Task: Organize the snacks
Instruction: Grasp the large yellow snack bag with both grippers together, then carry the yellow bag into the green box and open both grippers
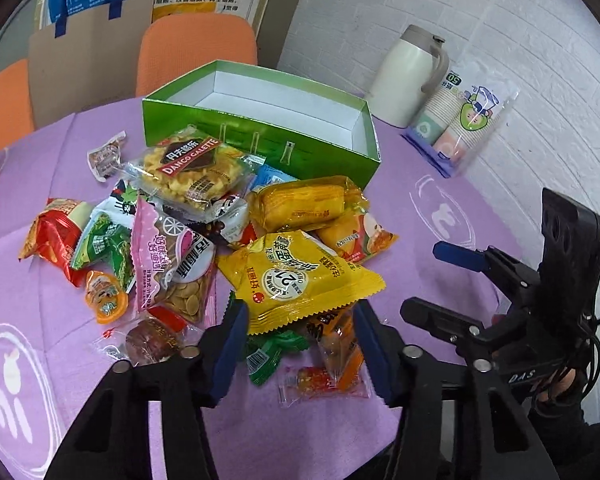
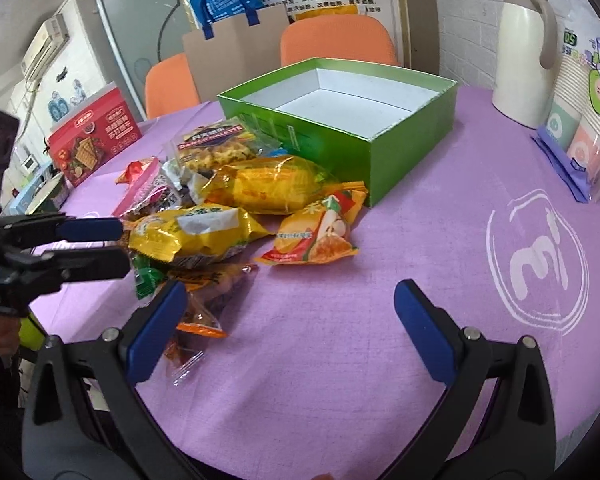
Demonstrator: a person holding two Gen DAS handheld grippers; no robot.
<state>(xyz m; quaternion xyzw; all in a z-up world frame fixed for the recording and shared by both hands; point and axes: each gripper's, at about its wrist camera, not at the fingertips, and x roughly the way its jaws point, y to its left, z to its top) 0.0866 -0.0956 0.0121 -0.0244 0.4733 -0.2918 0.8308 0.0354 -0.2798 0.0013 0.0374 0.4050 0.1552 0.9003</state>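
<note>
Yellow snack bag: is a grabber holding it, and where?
It looks so: the left gripper pinches the yellow snack bag by its crimped near edge. The right gripper is open, holding nothing.

Black plastic left gripper [image 1: 300,344], blue pads, silver screws, right gripper [image 2: 290,334] alike, black cables, black glove [image 1: 560,396] at lower right

snack pile [image 1: 204,232] before box [image 1: 260,136], on tablecloth [image 1: 420,216]

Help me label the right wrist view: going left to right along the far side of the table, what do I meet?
Red box → green box → white jug → pack of paper cups.
</note>
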